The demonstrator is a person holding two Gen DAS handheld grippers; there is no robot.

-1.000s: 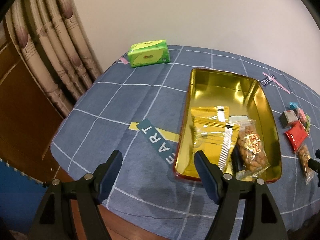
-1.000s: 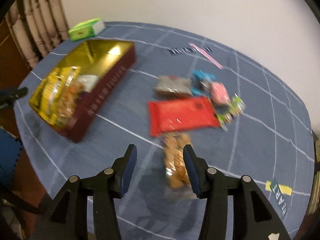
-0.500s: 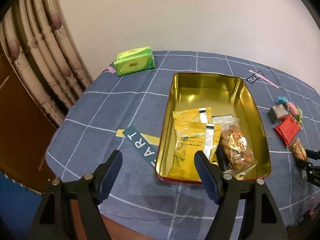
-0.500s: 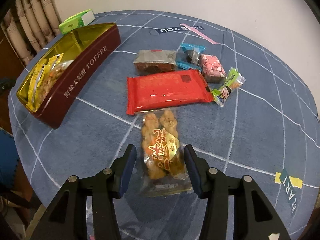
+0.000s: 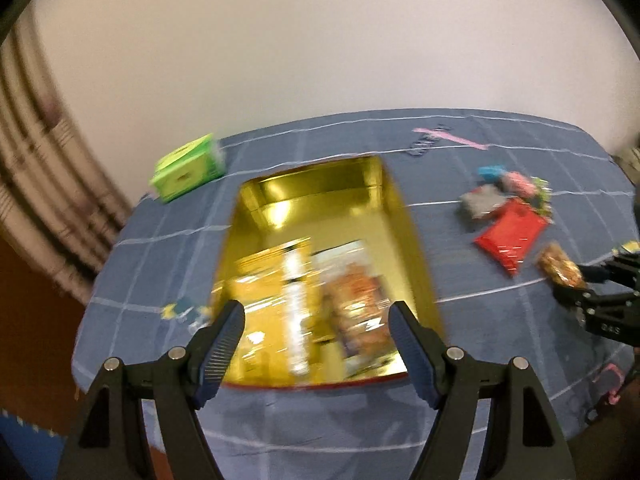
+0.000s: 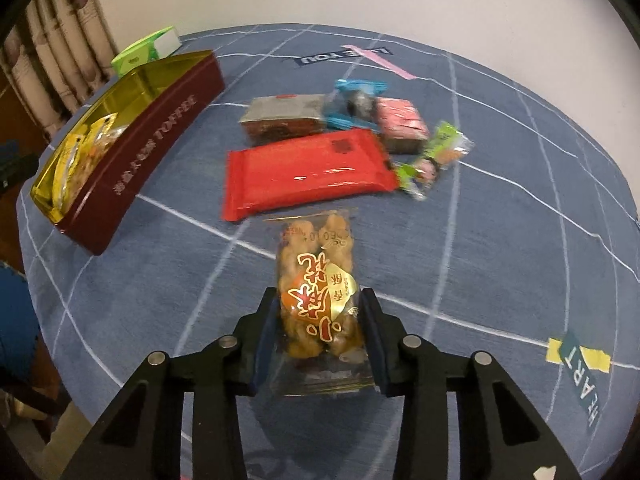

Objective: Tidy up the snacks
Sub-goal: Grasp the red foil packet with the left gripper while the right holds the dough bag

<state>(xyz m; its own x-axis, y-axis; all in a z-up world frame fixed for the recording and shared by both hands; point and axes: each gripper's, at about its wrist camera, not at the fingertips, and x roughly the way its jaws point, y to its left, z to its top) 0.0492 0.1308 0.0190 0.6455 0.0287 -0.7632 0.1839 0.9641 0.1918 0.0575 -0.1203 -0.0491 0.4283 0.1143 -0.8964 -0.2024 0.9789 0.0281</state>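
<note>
Dropped lower since a sec ago, right gripper (image 6: 320,336) now astride the clear pack of fried twists (image 6: 316,292), jaws closing, pack between the pads but can't tell yet if they're pressing. Left-wrist view swung round too, all blurred now.

Landmark = toffee tin (image 6: 132,160), L to R from there:

Far L of tin, behind it: green tissue pack (image 6: 146,50), not part of the job prob.

Inside tin: yellow sachets (image 5: 272,280) + another twist pack (image 5: 360,312) already in, far half bare gold.

Over tin's near end: left gripper (image 5: 316,340), jaws wide apart, nothing between, just hovering.

R of tin, well apart: grey bar (image 6: 284,118), blue-wrapped sweet (image 6: 356,102), pink pack (image 6: 402,124), green candy (image 6: 436,156), bunched together. Red flat pack (image 6: 304,172) just nearer, almost touching the twist pack's top seal.

R of tin and nearest: the twist pack itself, flat on blue cloth (image 6: 500,240).

Step in hand, as judged: grab, then carry to tin. Squeeze gently, contents brittle & film slippery. Grip sits low on the pack, so top may flop; lift straight up before swinging L. Clear red pack's edge. Aim for the bare far half, keep left claw out of the way.
</note>
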